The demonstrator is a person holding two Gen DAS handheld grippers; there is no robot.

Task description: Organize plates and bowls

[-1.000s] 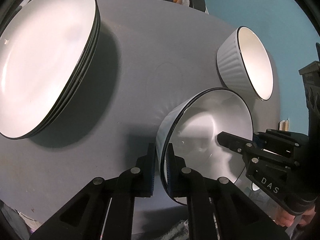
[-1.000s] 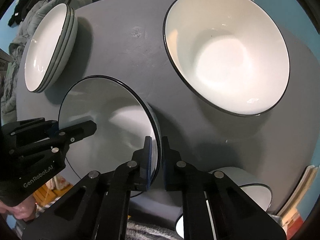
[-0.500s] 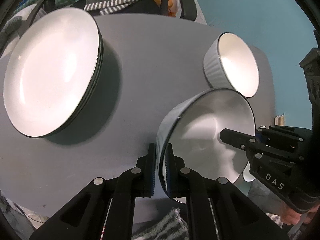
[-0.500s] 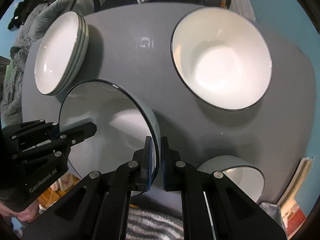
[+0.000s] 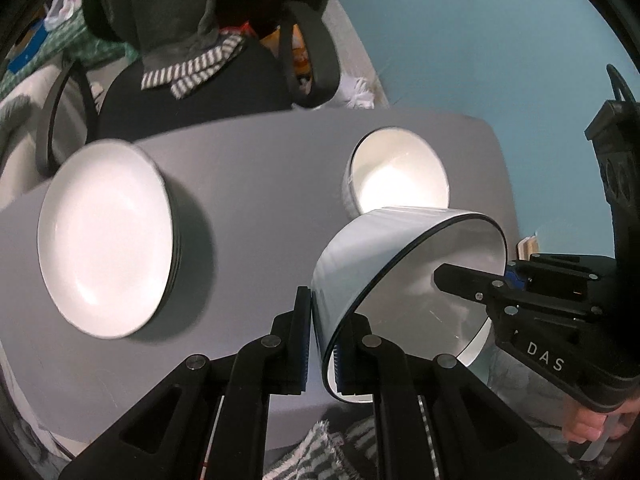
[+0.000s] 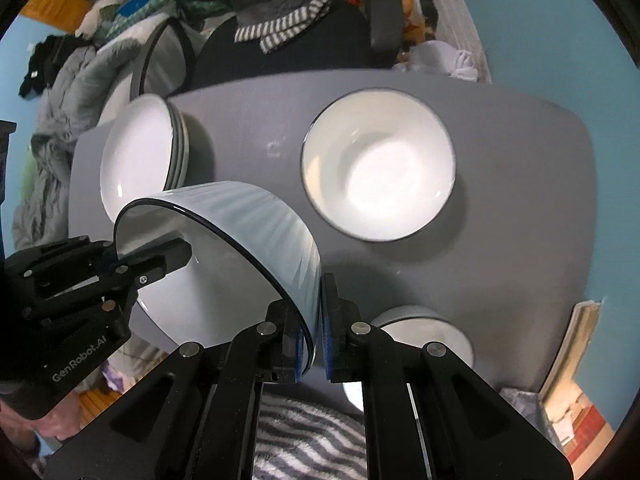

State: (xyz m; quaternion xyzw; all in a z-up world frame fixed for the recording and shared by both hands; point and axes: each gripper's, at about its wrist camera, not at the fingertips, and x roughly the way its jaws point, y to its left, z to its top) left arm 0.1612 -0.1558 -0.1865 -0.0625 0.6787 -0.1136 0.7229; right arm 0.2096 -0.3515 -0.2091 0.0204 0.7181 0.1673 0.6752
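A white ribbed bowl with a black rim point(image 5: 400, 264) hangs tilted above the grey table point(image 5: 248, 168). My left gripper point(image 5: 322, 344) is shut on its near rim. My right gripper point(image 6: 314, 332) is shut on the opposite rim of the same bowl point(image 6: 240, 248). Each gripper also appears in the other view: the right one point(image 5: 460, 276), the left one point(image 6: 160, 260). A stack of white plates point(image 5: 104, 236) point(image 6: 136, 160) lies at the left. A large white bowl point(image 6: 380, 168) point(image 5: 400, 176) rests at the back right. A smaller bowl point(image 6: 420, 324) sits near the front edge, partly hidden by my right fingers.
A black office chair point(image 6: 288, 40) draped with a striped cloth stands behind the table. Clothes pile point(image 6: 52, 120) lies at the left. Books or papers point(image 6: 576, 344) lean by the table's right edge. A striped rug point(image 6: 312, 432) is below the front edge.
Both grippers have risen together with the bowl held between them. The table, plates and other bowls now look smaller and farther below.
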